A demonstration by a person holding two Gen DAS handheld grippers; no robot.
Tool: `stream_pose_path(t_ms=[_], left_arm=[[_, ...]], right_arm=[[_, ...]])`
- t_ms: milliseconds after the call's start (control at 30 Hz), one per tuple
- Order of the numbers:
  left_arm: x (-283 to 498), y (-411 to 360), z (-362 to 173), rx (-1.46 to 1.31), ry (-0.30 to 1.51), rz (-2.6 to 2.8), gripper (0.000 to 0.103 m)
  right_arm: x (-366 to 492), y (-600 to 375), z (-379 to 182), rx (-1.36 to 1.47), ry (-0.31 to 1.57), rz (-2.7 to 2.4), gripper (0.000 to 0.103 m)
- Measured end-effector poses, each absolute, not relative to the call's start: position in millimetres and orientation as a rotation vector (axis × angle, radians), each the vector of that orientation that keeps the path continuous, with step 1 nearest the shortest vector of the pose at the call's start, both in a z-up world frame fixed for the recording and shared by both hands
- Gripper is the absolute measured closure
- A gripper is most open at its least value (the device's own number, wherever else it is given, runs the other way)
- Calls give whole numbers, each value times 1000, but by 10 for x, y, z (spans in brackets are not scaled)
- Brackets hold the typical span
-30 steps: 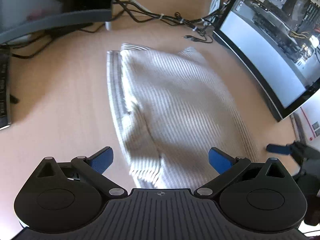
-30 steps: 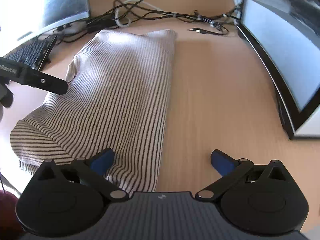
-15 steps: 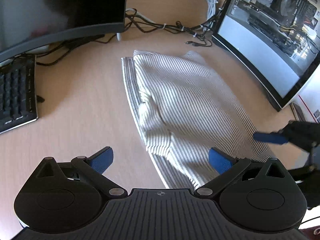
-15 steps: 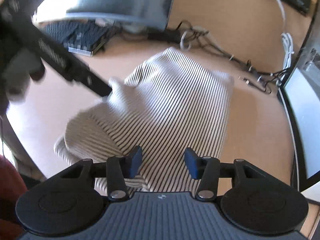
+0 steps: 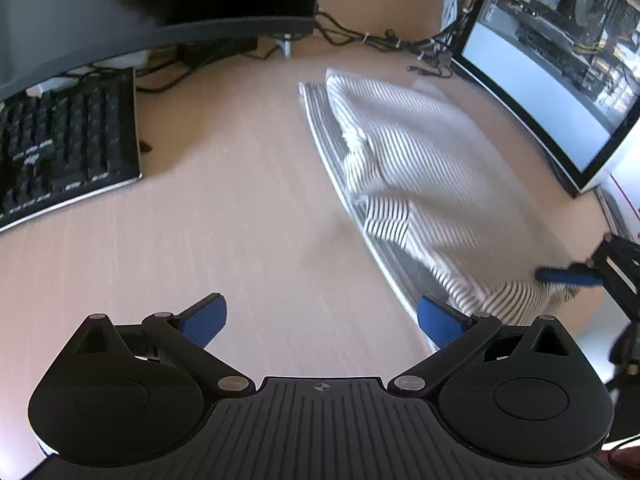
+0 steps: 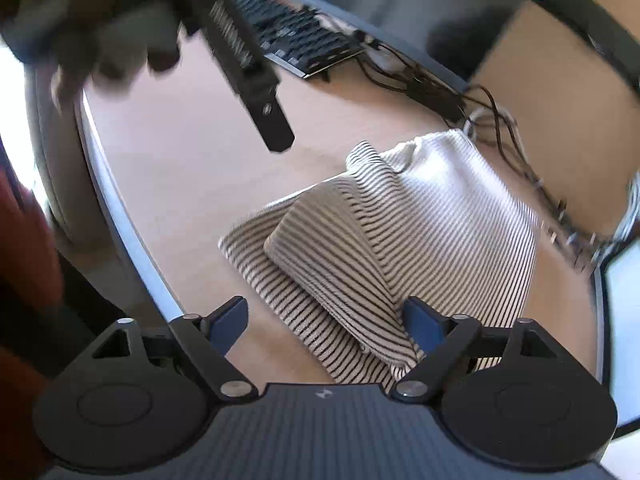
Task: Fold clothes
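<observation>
A cream garment with thin dark stripes (image 5: 424,168) lies folded on the wooden desk (image 5: 240,220), one layer doubled over another. My left gripper (image 5: 320,318) is open over bare desk, with the garment off to its right. At the right edge of that view, one blue finger (image 5: 568,278) of my right gripper touches the garment's near corner. In the right wrist view my right gripper (image 6: 324,320) is opening. The garment's (image 6: 400,232) near end lies between its jaws beside the right pad, and neither pad presses on it. A hand (image 6: 88,28) holds the left gripper at the upper left.
A black keyboard (image 5: 64,144) lies left under a dark monitor (image 5: 160,4). A second monitor (image 5: 552,80) stands on the right. Cables (image 5: 380,40) run along the back of the desk. The desk's front edge (image 6: 120,208) curves past on the left in the right wrist view.
My left gripper has slid left off the garment onto bare desk. My right gripper rolled, narrowed over the garment's near end, then widened again. A doubled layer now lies on the garment.
</observation>
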State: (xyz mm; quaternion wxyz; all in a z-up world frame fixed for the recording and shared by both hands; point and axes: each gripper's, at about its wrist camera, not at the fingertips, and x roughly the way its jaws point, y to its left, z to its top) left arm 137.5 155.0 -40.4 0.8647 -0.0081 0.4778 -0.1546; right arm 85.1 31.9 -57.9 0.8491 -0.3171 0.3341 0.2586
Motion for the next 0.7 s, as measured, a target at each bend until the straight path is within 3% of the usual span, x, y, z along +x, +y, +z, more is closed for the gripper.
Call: stream_pose_path(t_ms=[67, 100, 233, 433, 700], left_arm=[[1335, 1563, -416, -5, 1005, -344, 0], [1320, 1550, -415, 4, 1005, -356, 0], [1277, 1470, -400, 41, 996, -399, 0], [1246, 1262, -387, 107, 979, -463, 0], [1338, 1039, -476, 163, 1000, -492, 0]], right_arm=[[921, 354, -574, -646, 707, 518, 19], [972, 341, -564, -614, 719, 502, 31], [1215, -4, -448, -306, 819, 462, 40], [1440, -339, -413, -10, 906, 448, 41], [1463, -449, -439, 39, 913, 476, 41]])
